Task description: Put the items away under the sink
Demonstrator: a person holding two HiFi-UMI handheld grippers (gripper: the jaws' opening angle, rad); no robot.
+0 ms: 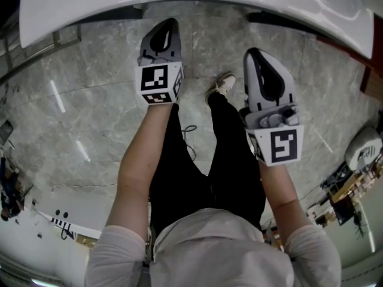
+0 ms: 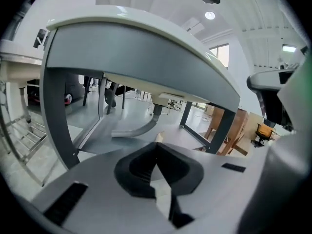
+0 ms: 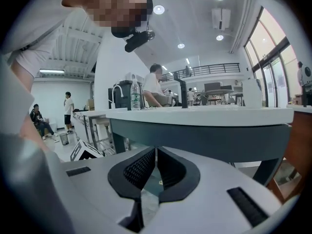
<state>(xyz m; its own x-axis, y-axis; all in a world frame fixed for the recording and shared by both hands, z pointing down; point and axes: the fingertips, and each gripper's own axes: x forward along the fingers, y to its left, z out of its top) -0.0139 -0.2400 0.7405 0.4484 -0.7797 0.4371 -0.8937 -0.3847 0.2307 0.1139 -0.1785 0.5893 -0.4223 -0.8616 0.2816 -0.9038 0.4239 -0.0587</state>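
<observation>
while fingers closed, left gripper, right gripper aim at white counter.

Counter cut off @ top, underside hidden fr. above

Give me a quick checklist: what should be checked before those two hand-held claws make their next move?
1. Left gripper empty: ok, jaws together, nothing between them.
2. Right gripper empty: ok, jaws together, nothing between them.
3. Jaws ready to grasp: not ok, both are shut and would need opening first.
4. Items to put away in sight: cannot tell; only a bottle shows on the white counter, and it may not be one of them.
5. Space under the sink in sight: cannot tell; no sink or cupboard can be made out in any view.
</observation>
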